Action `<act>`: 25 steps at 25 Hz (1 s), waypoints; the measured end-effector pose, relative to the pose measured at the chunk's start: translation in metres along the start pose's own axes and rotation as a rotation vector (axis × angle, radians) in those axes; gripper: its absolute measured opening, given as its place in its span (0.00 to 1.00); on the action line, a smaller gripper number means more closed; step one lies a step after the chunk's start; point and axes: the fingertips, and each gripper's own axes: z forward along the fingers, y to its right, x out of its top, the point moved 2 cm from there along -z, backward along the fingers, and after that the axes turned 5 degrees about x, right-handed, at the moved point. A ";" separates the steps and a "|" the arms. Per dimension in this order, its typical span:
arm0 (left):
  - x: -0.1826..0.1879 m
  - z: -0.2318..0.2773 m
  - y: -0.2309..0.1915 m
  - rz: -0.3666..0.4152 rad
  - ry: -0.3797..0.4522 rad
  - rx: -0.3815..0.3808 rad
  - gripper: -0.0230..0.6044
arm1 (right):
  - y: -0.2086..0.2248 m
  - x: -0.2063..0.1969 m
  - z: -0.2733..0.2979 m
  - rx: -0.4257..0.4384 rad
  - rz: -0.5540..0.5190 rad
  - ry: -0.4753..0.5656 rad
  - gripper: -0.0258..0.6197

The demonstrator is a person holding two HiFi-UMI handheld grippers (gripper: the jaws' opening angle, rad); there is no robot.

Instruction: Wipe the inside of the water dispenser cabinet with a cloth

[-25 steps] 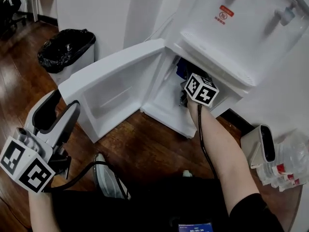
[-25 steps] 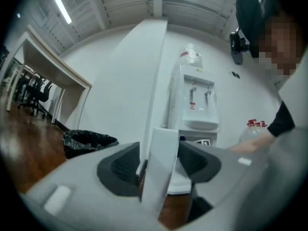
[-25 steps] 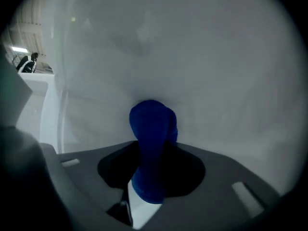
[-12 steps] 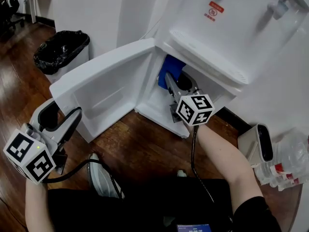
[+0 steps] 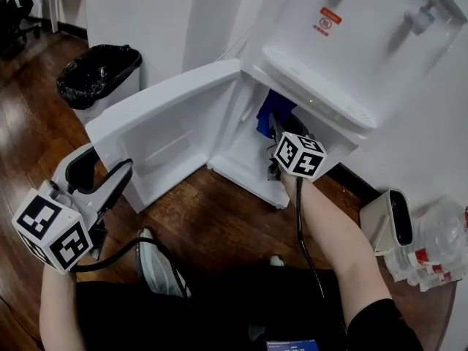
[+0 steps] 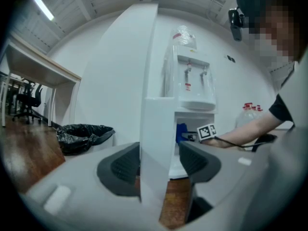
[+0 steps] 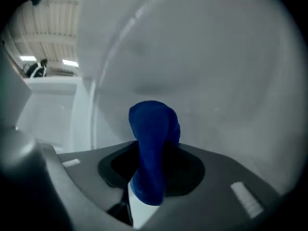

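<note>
Pinching blue cloth point(image 7: 153, 129) in right claw point(image 7: 151, 170) inside cabinet point(image 5: 245, 159), left claw point(image 6: 159, 163) half-open astride door point(image 6: 154, 124) edge

Glossy dark wooden floor point(image 5: 219, 210), white wall point(image 5: 146, 13) — a black-bagged bin point(image 5: 99, 75) against it

We see a deep blue cloth point(image 7: 153, 148); a white cabinet door point(image 5: 172, 130); a black bin bag point(image 5: 99, 72); a reddish-brown wood-grain floor point(image 5: 212, 210); a marker cube point(image 5: 300, 156) of black squares on white.
</note>
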 end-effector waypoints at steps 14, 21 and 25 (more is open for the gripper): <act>0.001 0.003 0.004 0.019 -0.012 -0.019 0.44 | -0.076 -0.013 -0.012 0.413 -0.065 -0.090 0.24; 0.002 0.000 0.005 0.006 -0.012 -0.009 0.44 | -0.081 -0.024 -0.032 0.337 -0.001 -0.047 0.24; 0.003 0.001 0.004 0.005 -0.010 -0.007 0.44 | -0.020 -0.064 0.012 -0.044 -0.075 -0.175 0.24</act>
